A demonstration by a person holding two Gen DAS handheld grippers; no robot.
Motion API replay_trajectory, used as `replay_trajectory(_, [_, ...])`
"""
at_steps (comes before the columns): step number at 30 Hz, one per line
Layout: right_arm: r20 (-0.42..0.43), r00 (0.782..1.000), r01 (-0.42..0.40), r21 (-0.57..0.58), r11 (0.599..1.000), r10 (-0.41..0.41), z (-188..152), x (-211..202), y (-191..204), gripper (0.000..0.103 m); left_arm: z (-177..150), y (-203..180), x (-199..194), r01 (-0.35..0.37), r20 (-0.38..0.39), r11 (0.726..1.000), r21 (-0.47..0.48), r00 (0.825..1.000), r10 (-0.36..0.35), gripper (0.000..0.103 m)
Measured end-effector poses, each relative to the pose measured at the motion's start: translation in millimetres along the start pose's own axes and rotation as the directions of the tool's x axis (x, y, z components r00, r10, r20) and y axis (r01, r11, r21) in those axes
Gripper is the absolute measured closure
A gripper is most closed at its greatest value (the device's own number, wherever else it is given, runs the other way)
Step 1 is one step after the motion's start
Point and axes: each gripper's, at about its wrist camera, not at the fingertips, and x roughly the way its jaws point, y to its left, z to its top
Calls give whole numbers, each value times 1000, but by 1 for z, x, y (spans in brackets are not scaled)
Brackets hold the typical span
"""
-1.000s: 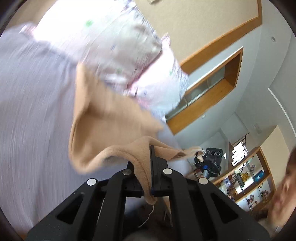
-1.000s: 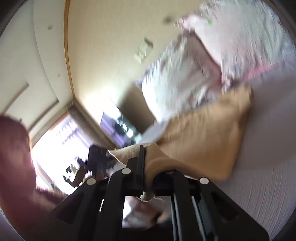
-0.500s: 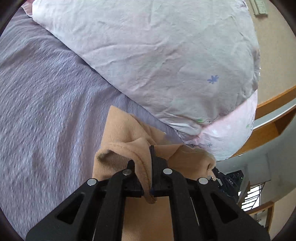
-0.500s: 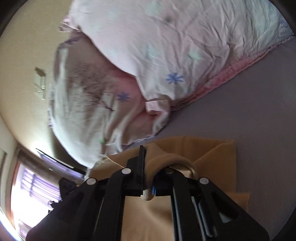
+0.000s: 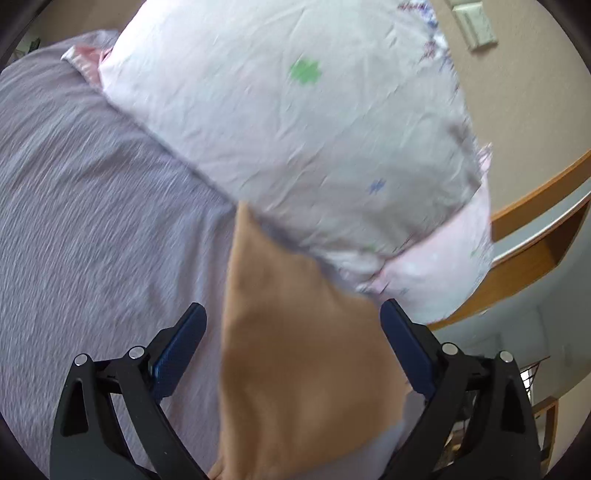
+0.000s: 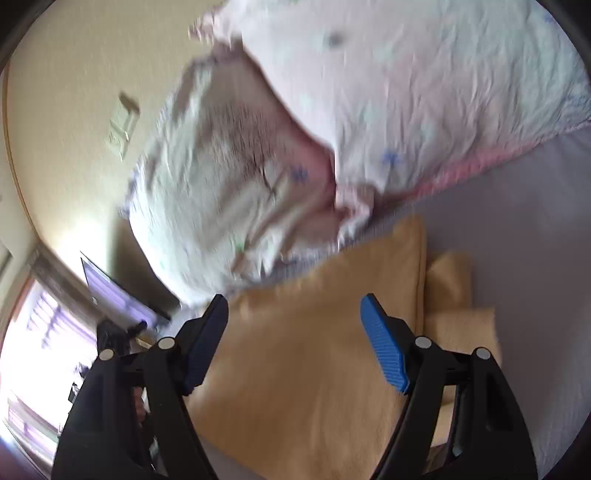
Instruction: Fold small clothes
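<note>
A small tan garment [image 5: 295, 350] lies folded flat on the purple bedsheet [image 5: 92, 221], its far corner against the pillows. It also shows in the right wrist view [image 6: 314, 350], with a lower layer sticking out on its right side. My left gripper [image 5: 291, 314] is open, its blue-padded fingers spread on either side of the garment and not touching it. My right gripper [image 6: 295, 306] is open too, held just above the garment, holding nothing.
Two pale pink flowered pillows [image 5: 314, 129] lie close behind the garment; they also show in the right wrist view [image 6: 406, 92]. A beige wall with a light switch [image 5: 476, 26] and wooden trim [image 5: 535, 195] is behind. A bright window [image 6: 33, 350] is at the left.
Both grippers were shut on the tan garment's edges and carried it toward the pillows. Now both have opened and let it go; it lies flat on the sheet.
</note>
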Motion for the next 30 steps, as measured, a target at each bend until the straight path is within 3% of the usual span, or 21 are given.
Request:
replay_trajectory(1, [-35, 994, 104, 16, 994, -104, -5, 8, -7, 34, -6, 3, 4, -21, -33, 1000, 2, 999, 21, 7])
replay_trajectory(2, [-54, 991, 129, 37, 991, -126, -8, 11, -14, 49, -12, 10, 5, -31, -55, 999, 4, 998, 32, 7])
replay_trajectory(4, [13, 996, 91, 85, 992, -92, -14, -7, -22, 56, -23, 17, 7, -41, -93, 999, 10, 995, 41, 7])
replay_trajectory(5, [64, 996, 64, 85, 994, -69, -15, -22, -21, 55, -28, 18, 5, -42, -102, 999, 13, 994, 43, 7])
replay_trajectory(7, [118, 986, 108, 56, 993, -114, -17, -39, -18, 52, -34, 22, -1, -46, -114, 999, 26, 992, 48, 7])
replay_trajectory(10, [46, 991, 124, 51, 991, -126, -16, -29, -19, 52, -38, 20, 2, -46, -128, 998, 39, 990, 51, 7])
replay_trajectory(12, [-2, 987, 162, 8, 987, -162, -21, -18, -14, 66, -40, 18, 7, -45, -136, 998, 41, 989, 51, 7])
replay_trajectory(14, [-6, 980, 197, -37, 980, -197, -25, -7, -4, 98, -41, 19, 9, -45, -148, 998, 38, 988, 50, 7])
replay_trajectory(18, [54, 975, 214, 26, 977, -215, -27, -23, -13, 99, -43, 16, 10, -48, -151, 998, 41, 987, 54, 7])
replay_trajectory(20, [39, 971, 233, 53, 971, -235, -32, -20, -16, 99, -44, 14, 12, -53, -157, 997, 50, 986, 60, 7])
replay_trajectory(23, [41, 955, 295, -1, 956, -294, -34, -21, -5, 95, -44, 11, 14, -70, -161, 995, 66, 984, 80, 7])
replay_trajectory(25, [97, 950, 301, -35, 953, -296, -35, -29, 12, 85, -45, 11, 14, -75, -160, 995, 65, 984, 85, 7])
replay_trajectory(28, [148, 964, 240, -115, 964, -222, -37, -36, 33, 52, -48, 10, 13, -90, -161, 994, 61, 982, 99, 7])
replay_trajectory(30, [78, 970, 239, -153, 959, -229, -40, -20, 35, 51, -50, 8, 12, -110, -161, 992, 56, 980, 118, 7])
